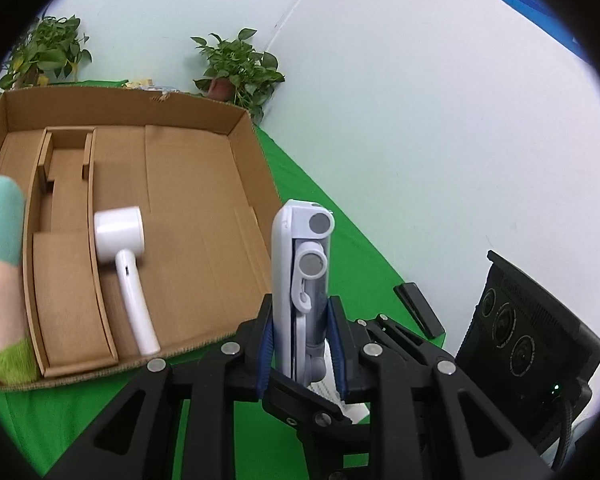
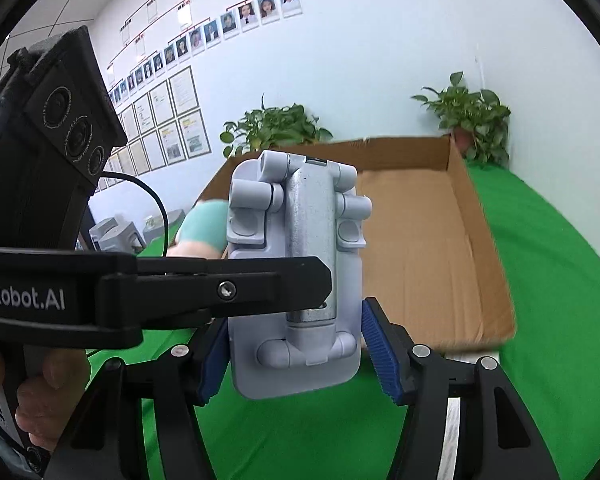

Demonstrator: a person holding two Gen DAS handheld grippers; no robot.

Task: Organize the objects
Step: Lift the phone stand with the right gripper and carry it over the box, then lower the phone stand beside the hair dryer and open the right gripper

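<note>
A pale grey folding phone stand stands upright above the green table, and my left gripper is shut on its thin sides. In the right wrist view the same stand shows its flat hinged back, with a left finger crossing it from the left. My right gripper straddles the stand's width, open; its right pad sits a sliver off the edge. An open cardboard box lies behind and to the left, holding a white handled device.
A rolled teal, pink and green sock stands at the box's near left corner. Two potted plants line the wall behind the box. The right gripper's black housing is close on the right. A hand holds the left gripper's handle.
</note>
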